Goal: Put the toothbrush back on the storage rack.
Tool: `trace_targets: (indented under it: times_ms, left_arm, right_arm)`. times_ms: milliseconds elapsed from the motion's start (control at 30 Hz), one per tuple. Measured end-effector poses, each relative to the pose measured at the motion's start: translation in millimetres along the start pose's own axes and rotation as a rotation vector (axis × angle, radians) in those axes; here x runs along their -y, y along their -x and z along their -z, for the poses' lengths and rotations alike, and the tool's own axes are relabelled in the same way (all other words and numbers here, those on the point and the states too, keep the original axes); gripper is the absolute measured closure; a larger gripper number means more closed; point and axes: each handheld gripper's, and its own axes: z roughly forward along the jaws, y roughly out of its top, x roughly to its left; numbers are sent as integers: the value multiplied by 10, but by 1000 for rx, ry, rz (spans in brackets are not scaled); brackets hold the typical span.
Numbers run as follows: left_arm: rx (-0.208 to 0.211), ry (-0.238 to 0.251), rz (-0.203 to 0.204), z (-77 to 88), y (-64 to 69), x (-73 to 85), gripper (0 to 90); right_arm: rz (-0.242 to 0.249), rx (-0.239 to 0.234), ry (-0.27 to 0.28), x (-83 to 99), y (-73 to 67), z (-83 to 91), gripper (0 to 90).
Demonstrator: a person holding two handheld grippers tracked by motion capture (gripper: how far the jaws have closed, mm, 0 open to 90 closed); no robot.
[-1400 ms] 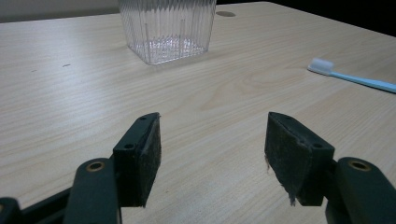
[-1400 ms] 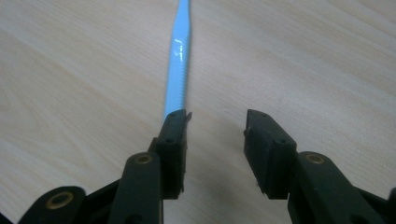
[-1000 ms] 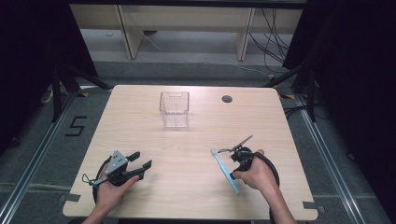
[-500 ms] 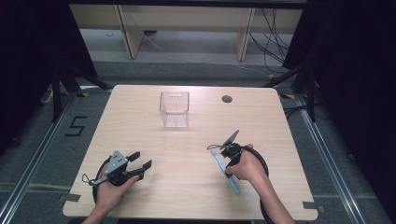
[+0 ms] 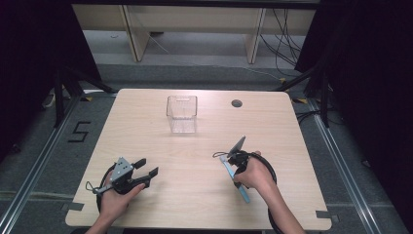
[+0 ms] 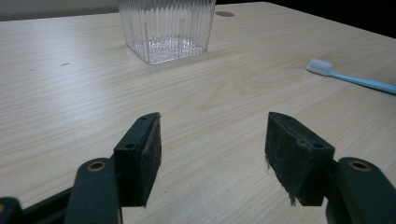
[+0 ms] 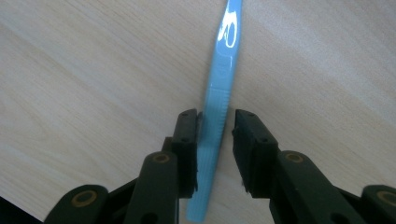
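Two grippers rest low on the table (image 5: 160, 195) in the high view, each in one of the person's hands. The left gripper (image 5: 146, 167) sits at the near left with its jaws spread and nothing between them. The right gripper (image 5: 229, 157) sits at the near right, directly over the toothbrush (image 5: 236, 179), whose blue handle runs back from the jaws under the hand toward the near edge. A clear cup (image 5: 182, 114) stands upright well beyond both grippers, nearer the far edge, with a small round hole (image 5: 237, 103) in the tabletop off to its right.

From the left gripper view, the left gripper (image 6: 212, 140) has its jaws wide apart over bare wood. The cup (image 6: 166, 28), ribbed and see-through, stands straight ahead and well beyond the tips. The toothbrush (image 6: 355, 80) lies flat, ahead and right of the right jaw, its white head pointing toward the cup.

From the right gripper view, the right gripper (image 7: 215, 135) straddles the toothbrush (image 7: 223, 79). The handle passes between the jaws, touching the left one, with a slim gap before the right one, so the jaws are nearly closed around it but not pinching. The handle runs on ahead past the tips, lying on the table.
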Motion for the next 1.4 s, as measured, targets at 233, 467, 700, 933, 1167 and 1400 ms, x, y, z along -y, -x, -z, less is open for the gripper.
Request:
trace_targets:
  times_ms: [233,467,700,933,1167,1400]
  left_arm:
    - [0,0,1,0,-1,0,361]
    - [7,8,0,-8,-3,3,362]
    - [9,6,0,-8,-2,3,364]
    - [1,-1,-3,2,3,0,367]
    - [1,-1,-2,2,3,1,368]
    - [4,3,0,4,-1,1,369]
  right_arm:
    - [-31,7,-37,-37,-42,-10,726]
    - [-39,16,-51,-54,-66,-25,736]
    - [-31,26,-63,-60,-69,-60,755]
    - [-72,37,-73,-68,-101,-63,763]
    - [-83,55,-70,-78,-117,-67,786]
    - [-95,33,-56,-60,-92,-68,792]
